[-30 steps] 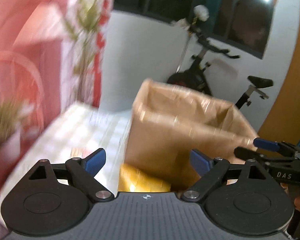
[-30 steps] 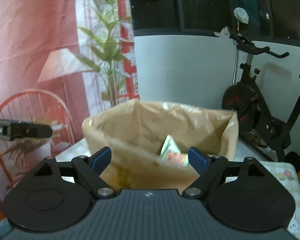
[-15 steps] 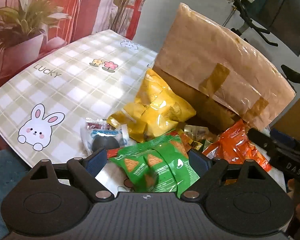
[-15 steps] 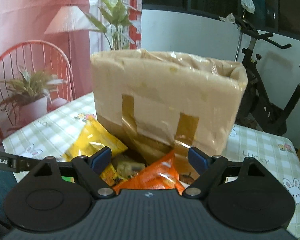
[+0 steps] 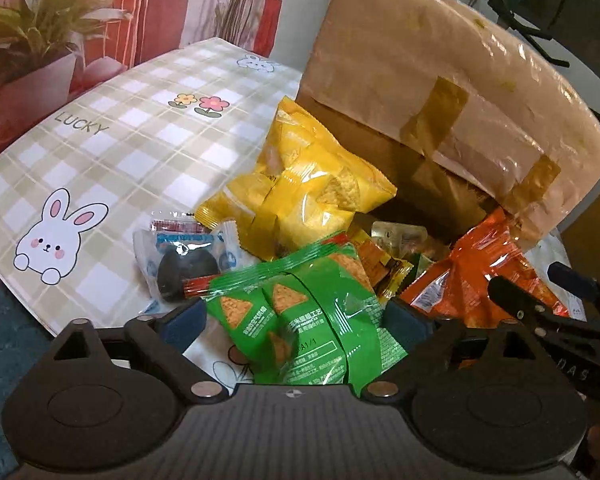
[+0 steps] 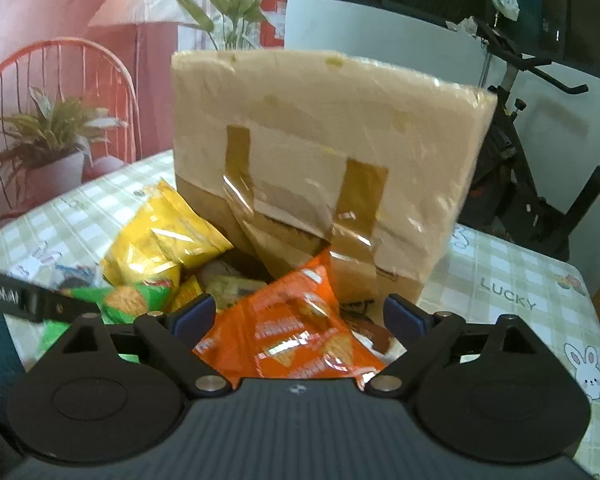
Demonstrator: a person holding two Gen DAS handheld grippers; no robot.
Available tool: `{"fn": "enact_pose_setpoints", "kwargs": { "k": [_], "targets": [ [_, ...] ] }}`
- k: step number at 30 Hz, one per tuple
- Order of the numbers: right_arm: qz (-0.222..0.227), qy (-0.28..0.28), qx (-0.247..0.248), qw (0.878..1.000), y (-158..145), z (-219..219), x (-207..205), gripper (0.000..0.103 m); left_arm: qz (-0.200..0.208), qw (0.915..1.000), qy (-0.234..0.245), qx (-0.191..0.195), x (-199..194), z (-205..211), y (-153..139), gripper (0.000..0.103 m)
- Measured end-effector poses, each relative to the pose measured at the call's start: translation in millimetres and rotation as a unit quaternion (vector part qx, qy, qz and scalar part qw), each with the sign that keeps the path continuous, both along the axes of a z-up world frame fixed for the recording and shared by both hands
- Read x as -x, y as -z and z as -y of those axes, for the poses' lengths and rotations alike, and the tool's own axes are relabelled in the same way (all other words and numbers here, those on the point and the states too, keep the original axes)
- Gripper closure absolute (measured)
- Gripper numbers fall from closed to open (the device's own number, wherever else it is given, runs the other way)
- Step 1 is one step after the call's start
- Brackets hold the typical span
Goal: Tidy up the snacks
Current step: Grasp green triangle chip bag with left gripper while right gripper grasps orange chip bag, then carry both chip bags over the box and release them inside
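Observation:
A pile of snack packets lies on the checked tablecloth [image 5: 112, 160] in front of a taped brown cardboard box [image 5: 440, 92] [image 6: 320, 160]. My left gripper [image 5: 294, 322] hangs over a green chip bag [image 5: 300, 320], its jaws opening wide and the bag between the blue pads, untouched as far as I can see. My right gripper [image 6: 298, 316] is over an orange chip bag [image 6: 296, 332] [image 5: 476, 276], jaws also opening, pads clear of it. A yellow chip bag [image 5: 304, 188] [image 6: 160, 240] leans against the box. A small blue-white cookie packet [image 5: 184, 256] lies left of the pile.
Small sachets [image 5: 388, 252] fill the gap between the bags. The table's near-left edge [image 5: 20, 292] drops to a teal floor. A potted plant [image 6: 48, 148] and red chair stand at the left, an exercise bike [image 6: 532, 160] at the back right.
Both grippers have come down from above the box's open top to the snack pile in front of it. The jaws of both stand a little wider.

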State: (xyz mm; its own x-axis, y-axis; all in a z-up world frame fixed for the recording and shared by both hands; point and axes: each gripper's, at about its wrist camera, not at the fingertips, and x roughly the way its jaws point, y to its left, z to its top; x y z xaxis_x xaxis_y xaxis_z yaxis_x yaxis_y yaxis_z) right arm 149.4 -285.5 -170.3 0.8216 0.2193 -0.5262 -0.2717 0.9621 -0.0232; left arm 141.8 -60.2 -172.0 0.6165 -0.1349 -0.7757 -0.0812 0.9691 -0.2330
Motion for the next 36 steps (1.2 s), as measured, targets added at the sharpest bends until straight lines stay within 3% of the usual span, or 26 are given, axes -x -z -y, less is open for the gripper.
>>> {"fn": "enact_pose_setpoints", "kwargs": {
  "k": [6, 15, 16, 18, 20, 27, 36],
  "targets": [
    [-0.016, -0.006, -0.001, 1.000, 15, 4, -3, 0.006, -0.022, 0.9997, 0.011, 0.002, 3, 7, 8, 0.002],
    [-0.036, -0.021, -0.014, 0.999, 23, -2, -8, 0.006, -0.048, 0.9973, 0.011, 0.054, -4, -4, 27, 0.000],
    [-0.039, -0.022, -0.018, 0.999, 24, -1, -8, 0.007, -0.047, 0.9971, 0.012, 0.058, -4, -4, 27, 0.002],
    [-0.044, -0.022, -0.025, 0.998, 25, -2, -8, 0.008, -0.039, 0.9962, 0.022, 0.074, -2, -5, 25, 0.013],
    [-0.046, -0.022, -0.032, 0.998, 25, -2, -7, 0.010, -0.034, 0.9969, 0.025, 0.066, -1, -3, 22, 0.015],
    [-0.043, -0.021, -0.056, 0.997, 15, 2, 1, 0.034, -0.028, 0.9965, 0.024, 0.075, 5, -9, 10, 0.019],
    [-0.023, -0.025, -0.056, 0.998, -6, -3, 17, 0.038, 0.000, 0.9974, 0.057, 0.044, 15, -7, -16, 0.019]
  ]
}}
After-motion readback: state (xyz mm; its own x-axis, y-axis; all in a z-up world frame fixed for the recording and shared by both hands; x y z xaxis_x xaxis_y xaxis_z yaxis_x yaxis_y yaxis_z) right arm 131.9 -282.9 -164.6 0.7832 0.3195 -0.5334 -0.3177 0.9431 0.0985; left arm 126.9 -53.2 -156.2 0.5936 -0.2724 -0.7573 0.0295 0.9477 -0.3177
